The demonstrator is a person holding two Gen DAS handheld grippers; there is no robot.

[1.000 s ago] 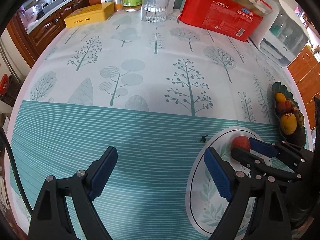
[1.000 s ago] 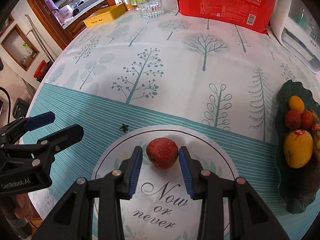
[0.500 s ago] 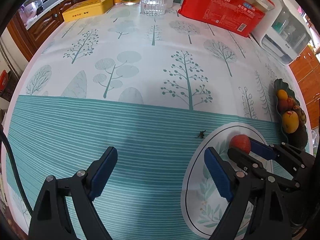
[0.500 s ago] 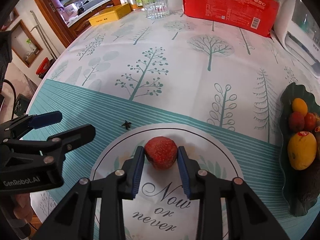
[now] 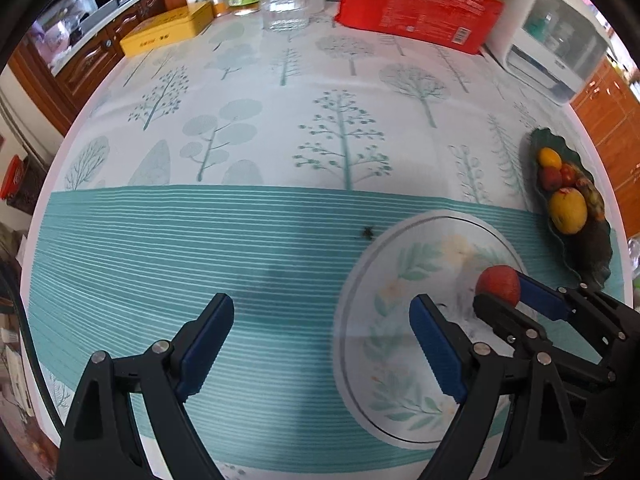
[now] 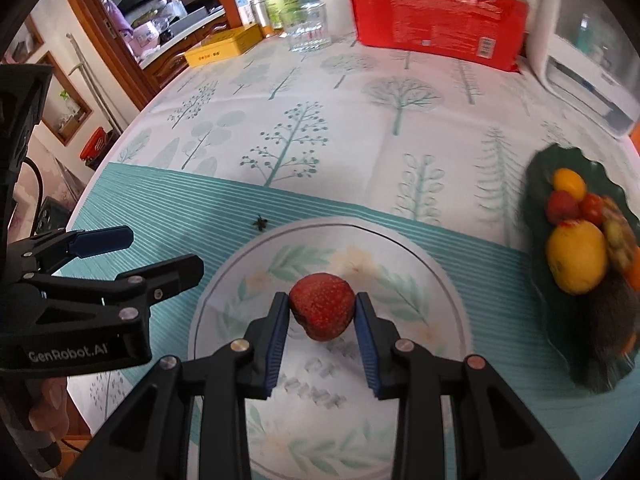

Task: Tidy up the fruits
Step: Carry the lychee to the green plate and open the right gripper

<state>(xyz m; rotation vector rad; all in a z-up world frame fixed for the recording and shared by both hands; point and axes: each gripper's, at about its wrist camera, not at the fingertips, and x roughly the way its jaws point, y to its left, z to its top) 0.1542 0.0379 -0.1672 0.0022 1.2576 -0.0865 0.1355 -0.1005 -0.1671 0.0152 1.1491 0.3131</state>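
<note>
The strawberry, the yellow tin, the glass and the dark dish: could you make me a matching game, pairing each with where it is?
Things:
1. strawberry
2. yellow tin
3. drinking glass
4. dark dish

Places:
A. far left part of the table
B. right edge of the table, holding fruit
C. between the right claw's pads, over the white plate
D. far end, beside the red pack

Pairs: 1-C, 2-A, 3-D, 4-B

I am at a home dining table [image 5: 280, 128] under a tree-print cloth; wooden kitchen cabinets [image 5: 92, 60] far left, bottles [image 6: 280, 0] and a glass [image 5: 285, 6] far back.
</note>
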